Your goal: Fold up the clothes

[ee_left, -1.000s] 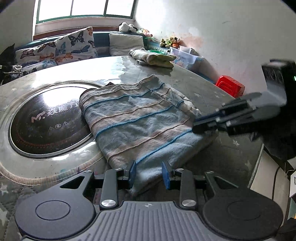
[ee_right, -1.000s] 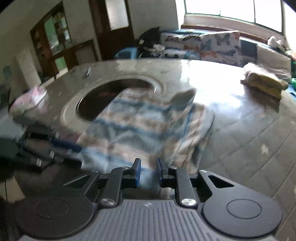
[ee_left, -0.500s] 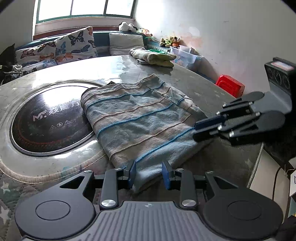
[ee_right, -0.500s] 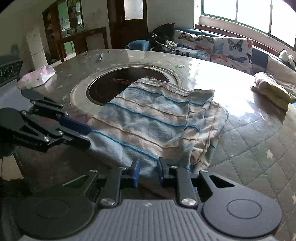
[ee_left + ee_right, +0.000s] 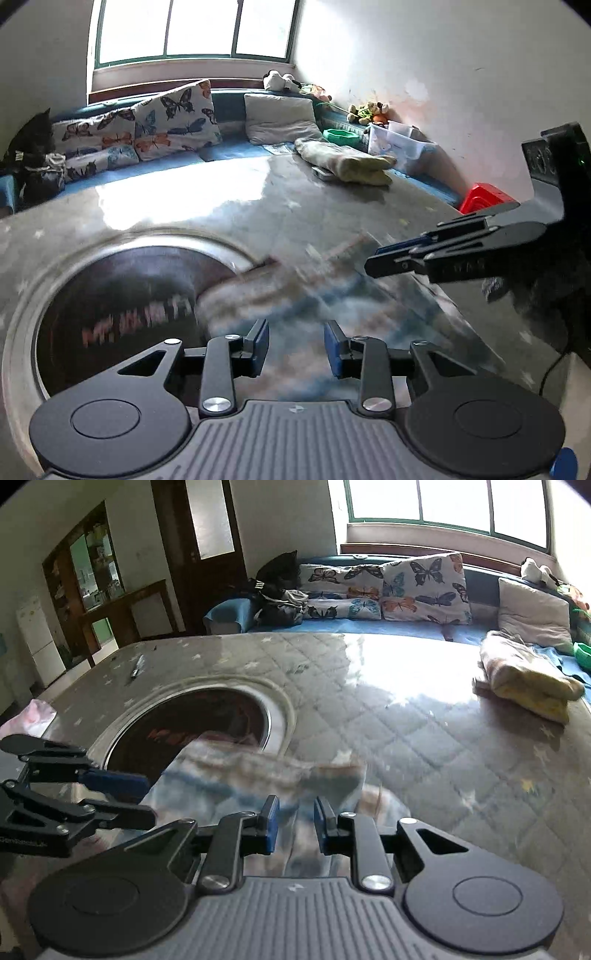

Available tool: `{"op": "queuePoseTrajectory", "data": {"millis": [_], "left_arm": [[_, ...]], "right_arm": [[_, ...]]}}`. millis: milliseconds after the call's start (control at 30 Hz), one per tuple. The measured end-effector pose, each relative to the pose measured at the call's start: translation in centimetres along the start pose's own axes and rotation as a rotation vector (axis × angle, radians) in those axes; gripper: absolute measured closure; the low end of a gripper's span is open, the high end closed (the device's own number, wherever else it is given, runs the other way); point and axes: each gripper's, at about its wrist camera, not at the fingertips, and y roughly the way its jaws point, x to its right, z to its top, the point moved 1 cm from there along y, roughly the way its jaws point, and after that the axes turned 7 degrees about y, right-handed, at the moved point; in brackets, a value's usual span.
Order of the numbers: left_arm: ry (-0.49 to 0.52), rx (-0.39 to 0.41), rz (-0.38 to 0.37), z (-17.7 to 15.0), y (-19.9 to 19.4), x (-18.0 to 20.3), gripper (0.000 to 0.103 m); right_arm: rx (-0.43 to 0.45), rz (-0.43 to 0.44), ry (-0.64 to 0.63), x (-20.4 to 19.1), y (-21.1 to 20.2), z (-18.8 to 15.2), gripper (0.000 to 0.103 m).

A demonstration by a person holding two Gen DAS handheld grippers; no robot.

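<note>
Blurred striped cloth (image 5: 295,295) between fingers (image 5: 260,341)

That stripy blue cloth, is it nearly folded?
Partly. A folded yellowish garment already sits at the table's far side. The blurred blue-striped cloth lies in layers near the dark round inset, between the left gripper and right gripper, jaws parted. Final folds remain.

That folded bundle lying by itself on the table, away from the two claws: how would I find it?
Start at the big round table with its quilted grey cover. Follow it to the far edge, beside the blue window bench with butterfly cushions. There lies the folded yellowish bundle, sharp and still, unlike the blurred blue-striped garment at the claws.
</note>
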Motion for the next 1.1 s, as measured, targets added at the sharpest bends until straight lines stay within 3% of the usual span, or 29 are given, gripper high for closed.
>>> {"op": "queuePoseTrajectory", "data": {"millis": [133,233,333,800,1100], "left_arm": [[-0.023,-0.032,0.028,0.8,2.5,-1.7,0.071],[-0.054,-0.062,0.039,0.2,3.4,-3.1,0.073],[-0.065,-0.083,0.049,-0.3,3.7,-3.7,0.075],[-0.059,-0.056,-0.028,2.3,7.3,-2.2,0.077],[0.019,-0.010,-0.015,3.4,5.6,-0.6,0.078]], "right_arm": [[-0.019,-0.012,0.047,1.6,2.0,0.4,0.084],[-0.034,-0.011,0.088,2.9,2.9,0.2,0.092],[-0.035,-0.004,0.100,3.3,3.0,0.1,0.094],[-0.031,0.012,0.114,3.7,2.9,0.3,0.093],[0.008,0.018,0.130,3.4,1.0,0.1,0.092]]}}
